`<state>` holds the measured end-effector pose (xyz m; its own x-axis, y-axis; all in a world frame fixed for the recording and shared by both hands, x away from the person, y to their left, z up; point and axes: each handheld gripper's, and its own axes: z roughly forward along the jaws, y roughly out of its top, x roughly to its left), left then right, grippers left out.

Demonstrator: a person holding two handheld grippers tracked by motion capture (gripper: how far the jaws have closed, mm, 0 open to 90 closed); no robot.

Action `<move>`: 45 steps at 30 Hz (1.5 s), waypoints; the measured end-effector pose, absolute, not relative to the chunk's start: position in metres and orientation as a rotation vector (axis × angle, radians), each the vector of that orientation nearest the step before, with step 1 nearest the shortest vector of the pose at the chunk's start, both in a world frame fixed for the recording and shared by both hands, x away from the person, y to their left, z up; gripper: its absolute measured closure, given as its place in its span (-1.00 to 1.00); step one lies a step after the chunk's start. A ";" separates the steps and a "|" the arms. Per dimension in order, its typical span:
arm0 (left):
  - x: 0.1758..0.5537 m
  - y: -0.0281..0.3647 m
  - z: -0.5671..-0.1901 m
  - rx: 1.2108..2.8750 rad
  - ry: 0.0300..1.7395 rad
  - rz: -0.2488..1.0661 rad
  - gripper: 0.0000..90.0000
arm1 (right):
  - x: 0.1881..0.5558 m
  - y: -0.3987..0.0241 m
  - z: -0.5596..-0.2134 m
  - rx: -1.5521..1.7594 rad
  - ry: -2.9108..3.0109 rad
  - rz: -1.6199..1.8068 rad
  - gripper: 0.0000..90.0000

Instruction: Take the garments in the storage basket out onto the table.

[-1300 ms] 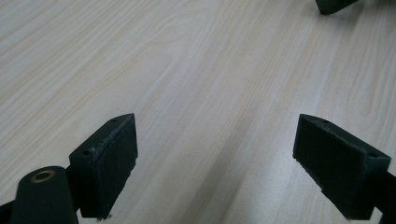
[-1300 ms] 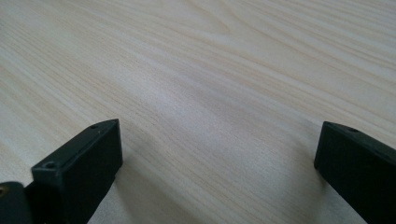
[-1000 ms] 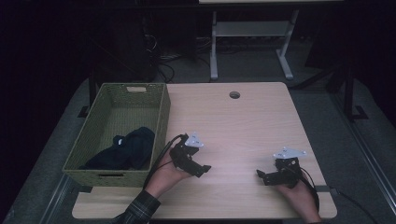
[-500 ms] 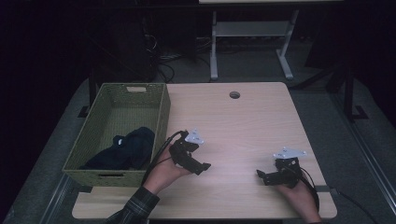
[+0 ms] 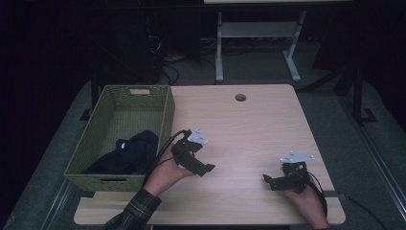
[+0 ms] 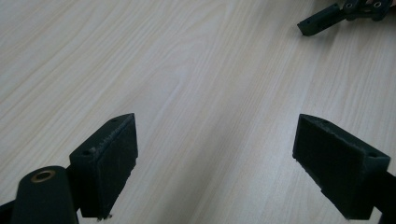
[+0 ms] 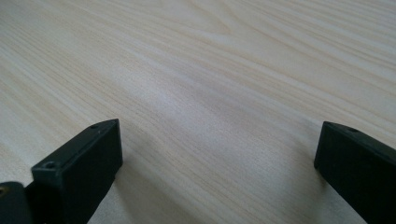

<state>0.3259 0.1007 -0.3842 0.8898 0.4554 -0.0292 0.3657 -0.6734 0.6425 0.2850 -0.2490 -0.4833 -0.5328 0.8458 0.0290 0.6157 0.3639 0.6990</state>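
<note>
1. The left tongs (image 5: 203, 168) are spread wide, with bare wood between the two black jaws in the left gripper view; they pinch nothing and hover just over the counter, near its left side beside the basket.
2. The right tongs (image 5: 268, 180) are also spread wide and empty; in the right gripper view their jaws stand far apart over bare wood. They sit low at the counter's near right part, well apart from the left tongs.
3. Each jaw is a flat black block with a rough, matte inner pad (image 6: 122, 151) and small screw holes on its edge. A grey three-cornered plate tops each of the two tongs, and a black cable trails from each.
4. The pale wooden rectangular counter (image 5: 249, 129) shows fine straight grain, rounded corners and one round hole (image 5: 240, 97) near its far edge.
5. One olive-green woven rectangular basket (image 5: 165, 112) stands on the counter's left edge, just beside the left tongs, with a cut-out handle in its near wall.
6. One dark navy crumpled cloth (image 5: 129, 153) lies inside the basket, at its near end, soft and folded on itself.
</note>
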 end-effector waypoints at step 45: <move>0.344 0.153 -0.326 2.328 0.606 0.194 -0.68 | 0.285 -0.249 -0.483 1.278 2.294 0.958 -0.99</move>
<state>0.3437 0.1525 -0.3263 0.8786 0.4764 -0.0318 0.3694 -0.6360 0.6775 0.2852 -0.2491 -0.4833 -0.5349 0.8445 0.0255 0.6120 0.3665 0.7008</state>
